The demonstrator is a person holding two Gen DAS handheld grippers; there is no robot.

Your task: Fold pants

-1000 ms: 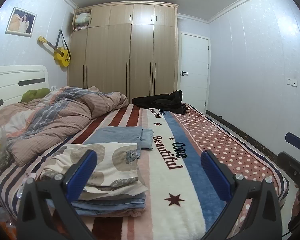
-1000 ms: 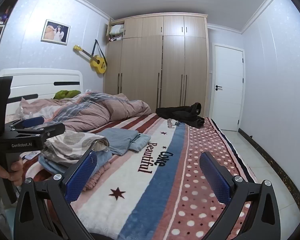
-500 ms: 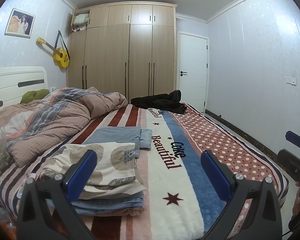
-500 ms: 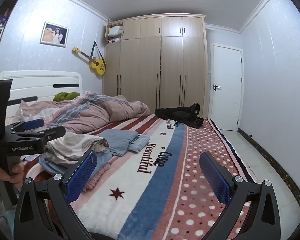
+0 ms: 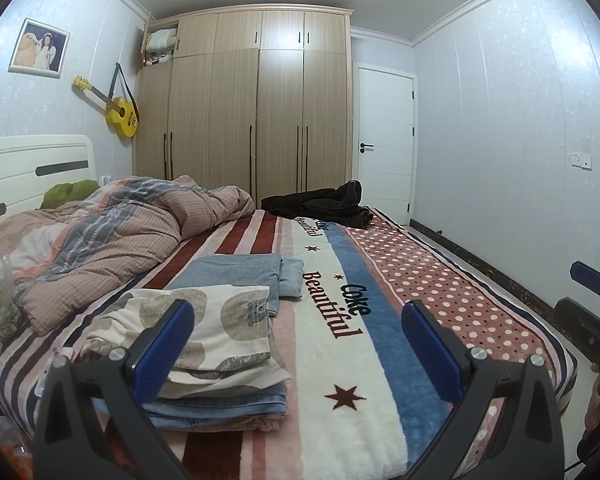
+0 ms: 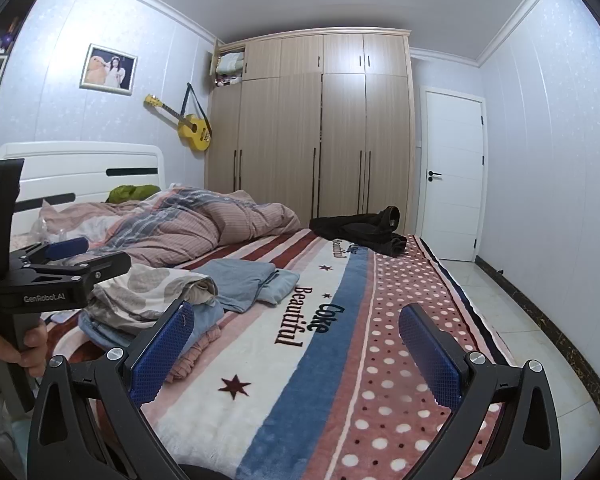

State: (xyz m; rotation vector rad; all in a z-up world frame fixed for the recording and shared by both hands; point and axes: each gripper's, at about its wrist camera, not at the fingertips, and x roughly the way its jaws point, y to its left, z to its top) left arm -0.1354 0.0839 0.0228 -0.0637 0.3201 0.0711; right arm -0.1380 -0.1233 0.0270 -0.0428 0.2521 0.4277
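Observation:
Crumpled black pants [image 5: 320, 205] lie at the far end of the bed, also in the right wrist view [image 6: 360, 230]. My left gripper [image 5: 296, 342] is open and empty, held above the near edge of the bed, far from the pants. My right gripper [image 6: 296, 344] is open and empty, to the right of the left one, also far from the pants. A stack of folded clothes [image 5: 204, 332] with a spotted cream piece on top lies near the left gripper. A folded blue garment [image 5: 240, 272] lies behind it.
The bed is covered by a striped and dotted blanket [image 5: 380, 304]. A rumpled pink quilt [image 5: 112, 232] fills the left side by the white headboard [image 5: 24, 168]. A wardrobe [image 5: 256, 120] and a white door [image 5: 384, 144] stand beyond. Tiled floor [image 6: 516, 320] runs along the right.
Both views shift only slightly; the grippers stay open and nothing on the bed has moved.

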